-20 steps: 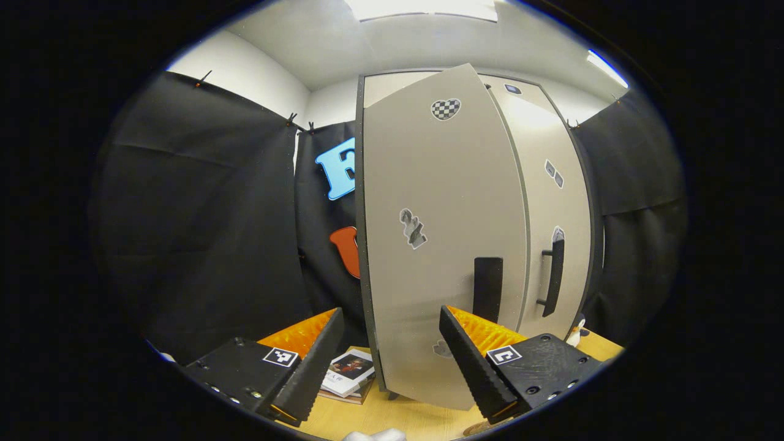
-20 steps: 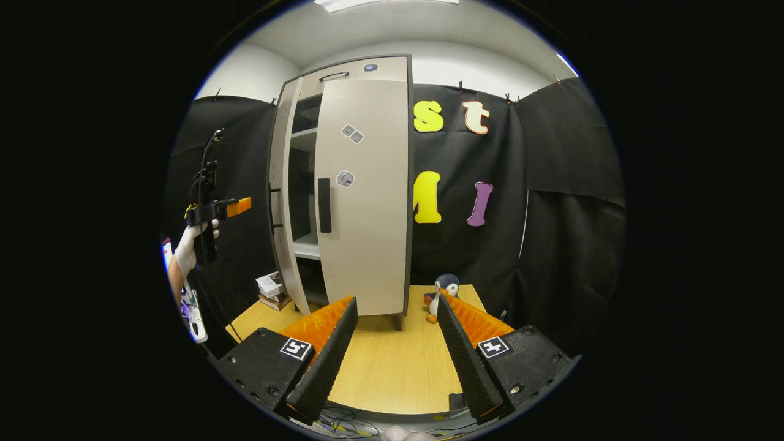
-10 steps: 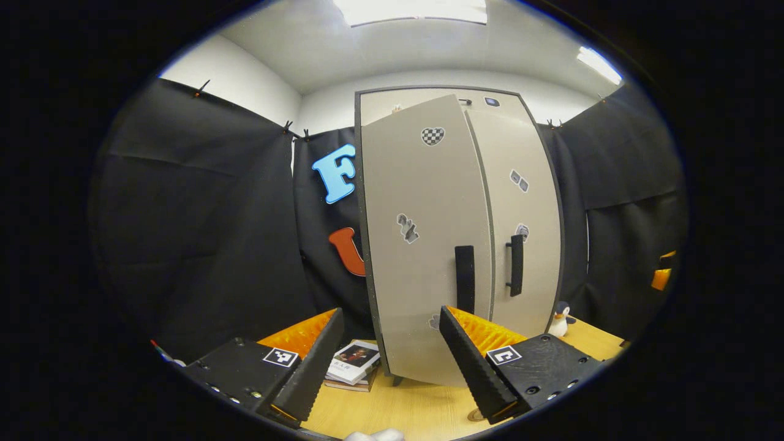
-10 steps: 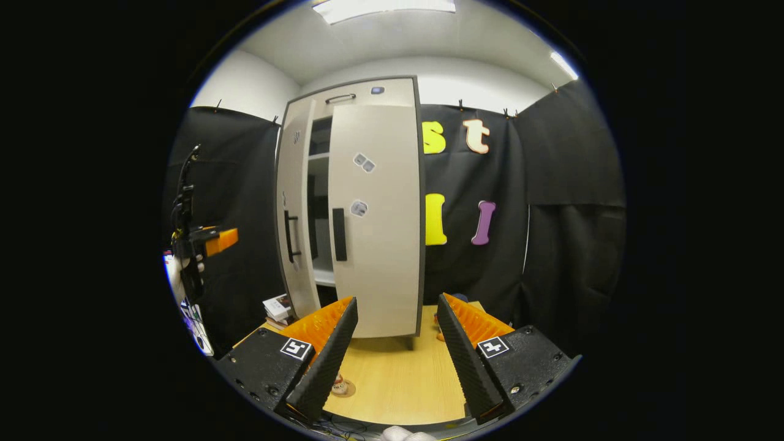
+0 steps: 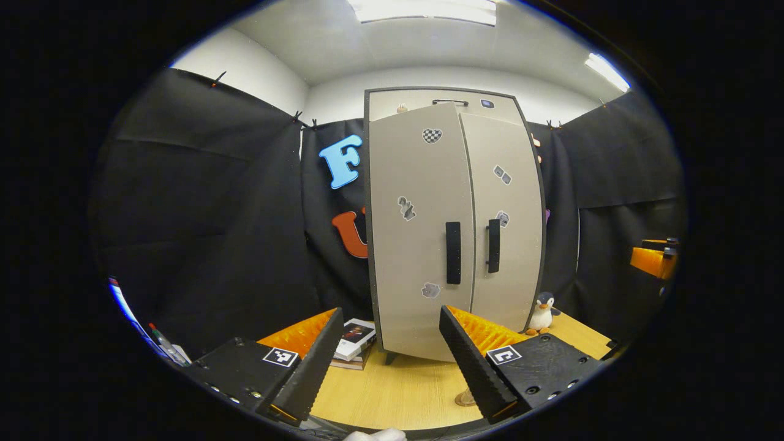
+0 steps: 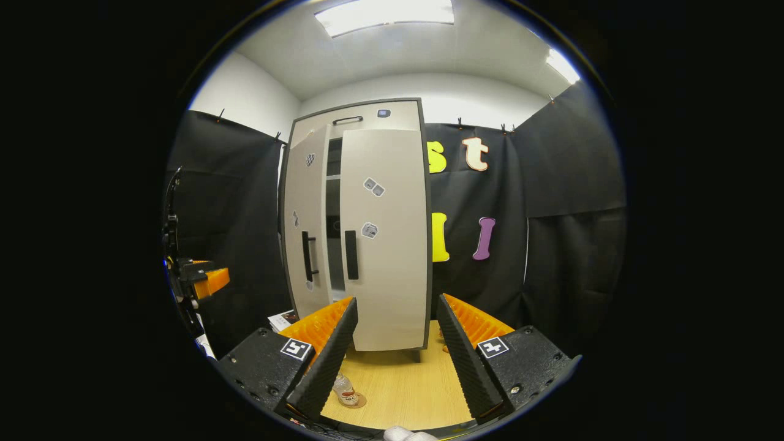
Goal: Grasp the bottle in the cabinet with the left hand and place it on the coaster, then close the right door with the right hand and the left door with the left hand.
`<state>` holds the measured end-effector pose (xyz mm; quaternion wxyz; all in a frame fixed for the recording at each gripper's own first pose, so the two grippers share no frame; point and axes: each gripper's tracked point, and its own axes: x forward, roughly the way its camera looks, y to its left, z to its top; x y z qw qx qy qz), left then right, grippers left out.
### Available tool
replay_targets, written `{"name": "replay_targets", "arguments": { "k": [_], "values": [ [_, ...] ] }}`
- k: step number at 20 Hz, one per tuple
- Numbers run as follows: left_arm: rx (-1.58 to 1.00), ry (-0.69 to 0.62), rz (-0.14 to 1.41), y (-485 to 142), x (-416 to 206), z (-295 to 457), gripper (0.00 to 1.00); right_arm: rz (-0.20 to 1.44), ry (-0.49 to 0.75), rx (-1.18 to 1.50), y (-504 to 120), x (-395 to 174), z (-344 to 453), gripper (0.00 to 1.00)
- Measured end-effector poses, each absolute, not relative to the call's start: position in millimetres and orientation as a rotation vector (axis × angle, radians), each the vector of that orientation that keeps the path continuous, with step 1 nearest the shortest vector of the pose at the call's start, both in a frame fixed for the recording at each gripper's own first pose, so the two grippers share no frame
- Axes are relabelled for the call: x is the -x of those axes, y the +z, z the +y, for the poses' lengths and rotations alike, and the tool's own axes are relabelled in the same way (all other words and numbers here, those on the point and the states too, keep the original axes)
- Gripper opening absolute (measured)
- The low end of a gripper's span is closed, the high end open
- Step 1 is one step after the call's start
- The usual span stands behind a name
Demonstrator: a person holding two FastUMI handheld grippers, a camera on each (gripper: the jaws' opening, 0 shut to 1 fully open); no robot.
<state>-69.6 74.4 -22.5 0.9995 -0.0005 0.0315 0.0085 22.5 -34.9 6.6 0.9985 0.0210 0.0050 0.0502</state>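
The grey cabinet stands at the back of the wooden table. Its right door [image 5: 505,245] is flush shut, and the left door [image 5: 416,233] sits almost shut. In the right gripper view the left door [image 6: 305,233] stands slightly ajar, with a dark gap beside the right door [image 6: 386,245]. A small clear bottle [image 6: 345,387] stands upright on the round coaster [image 6: 355,401] on the table. Only the coaster's edge [image 5: 463,401] peeks out beside a finger in the left gripper view. My left gripper [image 5: 390,312] is open and empty, well back from the doors. My right gripper [image 6: 396,300] is also open and empty.
A stack of books [image 5: 354,335] lies left of the cabinet's foot. A toy penguin [image 5: 542,311] stands at its right. The other gripper [image 6: 205,278] is held off to the far left in the right gripper view. Black cloth walls close in the table [image 6: 404,386].
The left door has swung from partly open to almost shut. Both grippers have drawn back from the cabinet, which now looks smaller. The bottle on the coaster has come into the right gripper view.
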Motion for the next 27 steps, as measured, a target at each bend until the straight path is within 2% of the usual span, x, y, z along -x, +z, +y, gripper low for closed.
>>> {"name": "replay_targets", "arguments": {
  "k": [8,27],
  "values": [
    [-0.009,-0.011,0.093,-39,89,60,0.96,0.055,0.099,-0.009,-14,-15,-27,0.81],
    [-0.006,-0.017,0.065,-29,86,62,0.96,0.049,0.077,-0.024,-12,-10,-27,0.81]
  ]
}}
